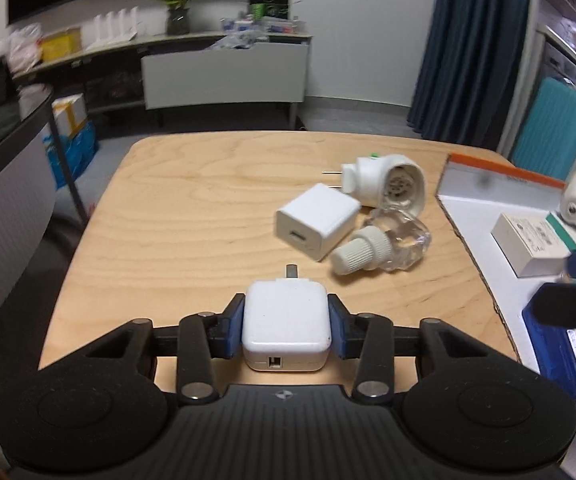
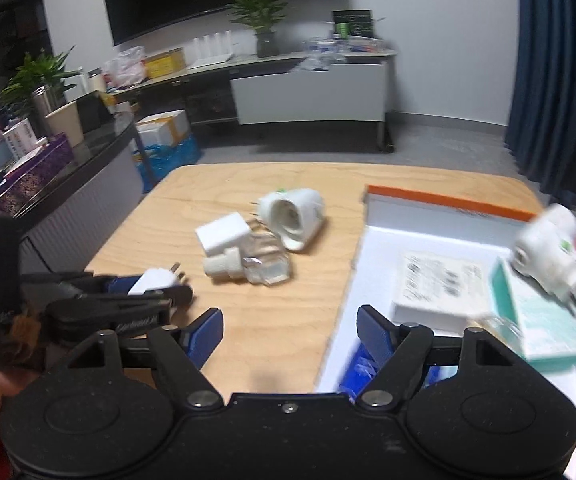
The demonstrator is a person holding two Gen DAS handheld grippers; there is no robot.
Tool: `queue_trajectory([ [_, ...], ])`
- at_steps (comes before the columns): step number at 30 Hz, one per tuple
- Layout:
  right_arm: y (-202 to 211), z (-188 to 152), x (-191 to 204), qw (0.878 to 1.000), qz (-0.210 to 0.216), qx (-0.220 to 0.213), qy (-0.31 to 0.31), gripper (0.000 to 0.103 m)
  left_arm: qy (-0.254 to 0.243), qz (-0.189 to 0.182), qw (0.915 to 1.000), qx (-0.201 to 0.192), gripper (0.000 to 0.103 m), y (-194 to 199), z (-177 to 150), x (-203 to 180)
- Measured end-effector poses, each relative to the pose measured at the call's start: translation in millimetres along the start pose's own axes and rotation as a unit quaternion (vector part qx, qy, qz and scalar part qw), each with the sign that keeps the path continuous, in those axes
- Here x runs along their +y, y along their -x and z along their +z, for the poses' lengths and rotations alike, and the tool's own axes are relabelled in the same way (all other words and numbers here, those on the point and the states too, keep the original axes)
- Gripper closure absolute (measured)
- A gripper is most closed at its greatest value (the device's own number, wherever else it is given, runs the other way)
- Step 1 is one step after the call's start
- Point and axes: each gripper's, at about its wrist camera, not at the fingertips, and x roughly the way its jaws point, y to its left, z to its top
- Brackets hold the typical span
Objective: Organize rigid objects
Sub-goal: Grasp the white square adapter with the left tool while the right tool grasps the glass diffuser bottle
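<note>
The left gripper (image 1: 286, 330) clamps a white charger (image 1: 286, 322); the box (image 2: 427, 236) lies to its right, nearer the wide-open right gripper (image 2: 289, 334)

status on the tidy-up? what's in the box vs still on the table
Roughly halfway. Done: a white plug-in device, a white carton and a teal box are in the orange-rimmed box. In hand: the left gripper is shut on a white charger; the right gripper is open, empty. Left on the table: a square adapter, a clear bottle and a second plug-in device.
</note>
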Motion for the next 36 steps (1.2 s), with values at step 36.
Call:
queue_trajectory([
  [36, -86, 28, 44, 0.997, -0.007, 0.047, 0.059, 0.011, 0.085, 0.031, 0.9957, -0.021, 0.061, 26, 4, 36],
])
